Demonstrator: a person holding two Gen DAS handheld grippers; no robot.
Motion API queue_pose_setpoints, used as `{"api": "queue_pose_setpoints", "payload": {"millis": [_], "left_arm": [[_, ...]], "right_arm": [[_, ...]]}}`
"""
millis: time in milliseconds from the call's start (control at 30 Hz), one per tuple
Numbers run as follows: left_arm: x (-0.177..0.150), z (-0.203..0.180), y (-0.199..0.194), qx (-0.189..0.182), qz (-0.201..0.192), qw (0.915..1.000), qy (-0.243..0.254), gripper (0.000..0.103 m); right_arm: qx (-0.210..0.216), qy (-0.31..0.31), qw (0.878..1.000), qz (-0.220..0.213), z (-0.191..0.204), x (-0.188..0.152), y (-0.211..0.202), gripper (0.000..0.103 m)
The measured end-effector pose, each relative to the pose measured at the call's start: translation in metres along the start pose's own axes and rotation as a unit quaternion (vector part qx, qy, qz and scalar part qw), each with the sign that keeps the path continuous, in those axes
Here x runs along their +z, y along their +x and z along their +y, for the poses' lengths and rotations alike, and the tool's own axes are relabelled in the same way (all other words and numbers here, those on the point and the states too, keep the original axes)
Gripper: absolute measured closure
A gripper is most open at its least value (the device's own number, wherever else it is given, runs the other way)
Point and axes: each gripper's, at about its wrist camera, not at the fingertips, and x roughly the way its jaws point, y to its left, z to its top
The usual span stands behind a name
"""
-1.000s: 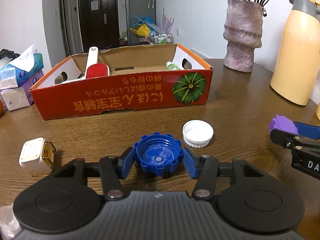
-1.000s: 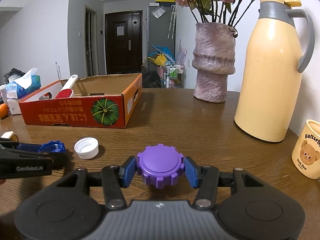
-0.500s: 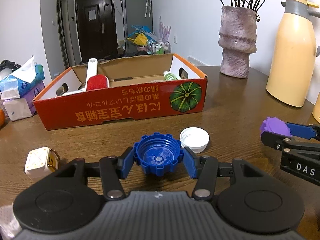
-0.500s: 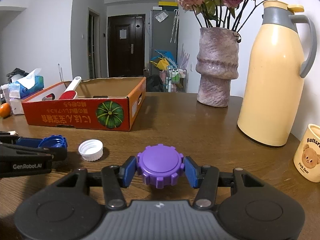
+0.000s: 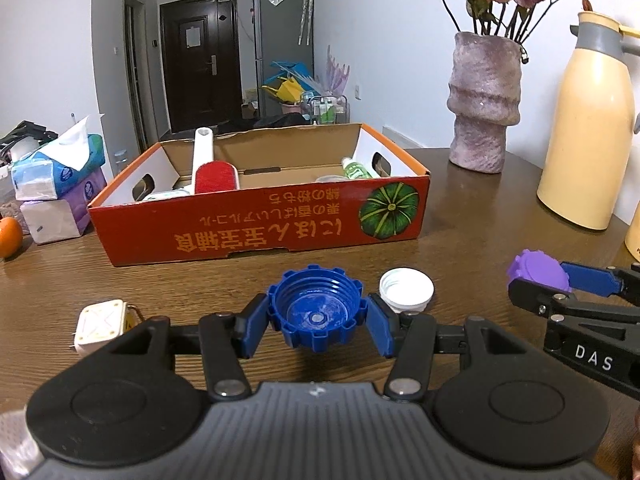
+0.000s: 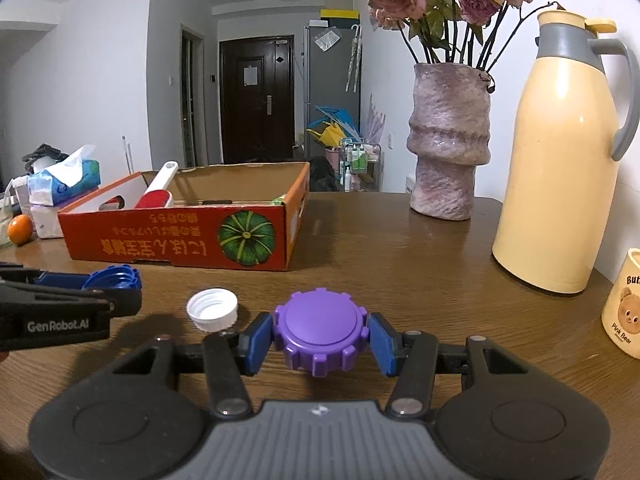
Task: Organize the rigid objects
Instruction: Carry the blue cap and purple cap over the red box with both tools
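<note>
My left gripper [image 5: 316, 318] is shut on a blue ridged cap [image 5: 316, 304], its hollow side up, held just above the wooden table [image 5: 460, 220]. My right gripper [image 6: 320, 334] is shut on a purple ridged cap [image 6: 320, 326], flat top up; it shows at the right edge of the left wrist view as the purple cap [image 5: 538, 270]. The blue cap [image 6: 114, 276] appears at the left of the right wrist view. A white cap [image 5: 406, 289] [image 6: 212, 308] lies on the table between the two grippers. An open orange cardboard box [image 5: 260, 220] [image 6: 180, 236] stands beyond.
The box holds a red-and-white brush [image 5: 214, 172] and a small bottle [image 5: 356, 168]. A small white cube [image 5: 100, 324] lies at the left. Tissue packs [image 5: 56, 168] and an orange [image 5: 10, 236] sit far left. A vase [image 6: 448, 140], a cream thermos [image 6: 560, 160] and a bear mug [image 6: 624, 304] stand at the right.
Both grippers have lifted slightly with their caps still held, and the views have tilted up a little. The white cap and the box have not moved.
</note>
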Motion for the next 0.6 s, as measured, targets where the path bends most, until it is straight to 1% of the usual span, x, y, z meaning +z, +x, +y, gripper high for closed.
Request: {"api": "queue_pose_setpoints", "payload": {"millis": [600], "left_arm": [[0.006, 0.048, -0.021, 0.010, -0.024, 0.9993, -0.028, 0.049]], "right_arm": [[0.017, 0.009, 1.000, 0.001, 0.045, 0.002, 0.003, 0.052]]}}
